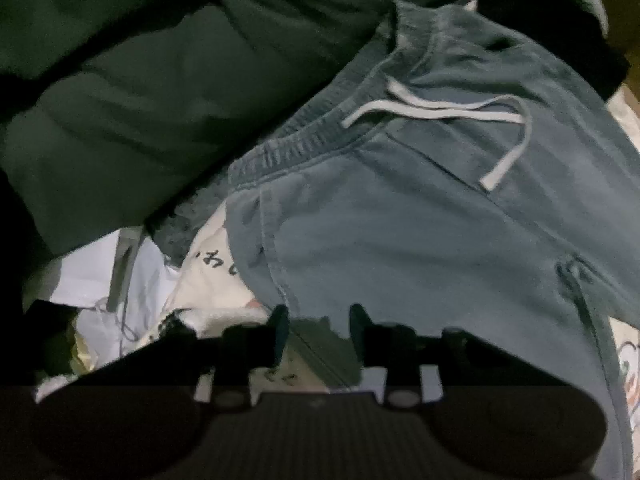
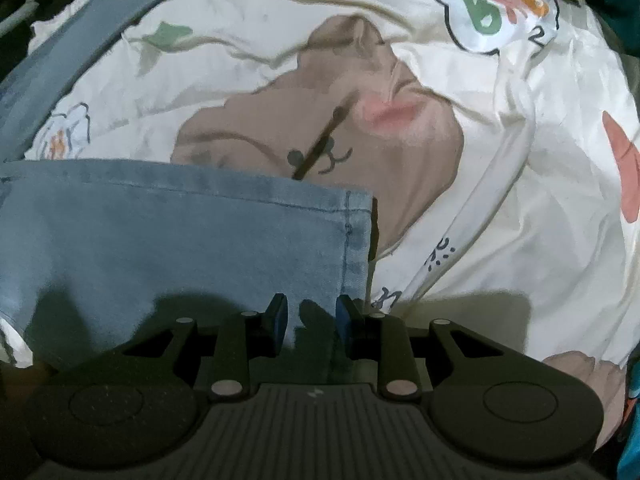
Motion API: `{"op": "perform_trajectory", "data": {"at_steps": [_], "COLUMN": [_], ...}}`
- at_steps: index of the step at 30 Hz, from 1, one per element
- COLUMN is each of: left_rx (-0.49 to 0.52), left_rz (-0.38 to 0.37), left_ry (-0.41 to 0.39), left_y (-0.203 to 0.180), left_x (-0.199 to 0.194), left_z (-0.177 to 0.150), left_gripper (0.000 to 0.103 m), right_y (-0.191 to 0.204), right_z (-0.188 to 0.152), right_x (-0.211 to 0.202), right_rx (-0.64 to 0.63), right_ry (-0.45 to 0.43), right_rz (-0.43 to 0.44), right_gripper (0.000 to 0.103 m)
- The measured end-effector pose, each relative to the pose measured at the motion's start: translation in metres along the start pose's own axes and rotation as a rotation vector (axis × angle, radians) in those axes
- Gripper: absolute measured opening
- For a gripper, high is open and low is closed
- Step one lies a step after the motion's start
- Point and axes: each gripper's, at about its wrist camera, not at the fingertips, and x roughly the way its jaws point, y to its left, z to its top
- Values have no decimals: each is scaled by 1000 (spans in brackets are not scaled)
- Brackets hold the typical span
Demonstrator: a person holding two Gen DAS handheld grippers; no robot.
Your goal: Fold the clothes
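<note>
Blue-grey sweatpants with a white drawstring lie waistband-up across the left wrist view. My left gripper hovers over their lower left edge. It is open, and only the cloth below shows through the gap. In the right wrist view one pant leg lies flat, its hem ending at a stitched edge on the right. My right gripper stands over that hem corner. Its blue pads are apart, with a shadow on the cloth between them. Another strip of the pants runs along the upper left.
Everything rests on a cream bedsheet printed with a brown bear and flowers, wrinkled in places. A bulky dark green cover fills the upper left of the left wrist view. A pale white cloth lies at its lower edge.
</note>
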Motion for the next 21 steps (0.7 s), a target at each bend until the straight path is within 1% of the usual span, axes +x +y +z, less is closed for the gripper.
{"op": "perform_trajectory", "data": {"at_steps": [2,8,10,13,21], "left_rx": [16,43,38,45,20], "left_rz": [-4,-50,-64,-64,-87], "left_ry": [-15,-42,-39,-33,17], "left_y": [-7,-25,-28,-32,-34], "left_x": [-8,-21,-21,-18,-2], "left_z": [-6,-28,-37,-51,-87], "left_gripper": [46,47,48,48,50], "right_y": [-1,-1,-1,1,10], "right_z": [1,8,10,13,15], "right_x": [-5,-15,-17,-19,-14], "right_rx": [1,-14,-18,-22,-42], "right_ry": [-13,-51,-61,-72,-76], "right_rz": [6,27,35,45,62], "right_gripper": [33,33,33,34,35]}}
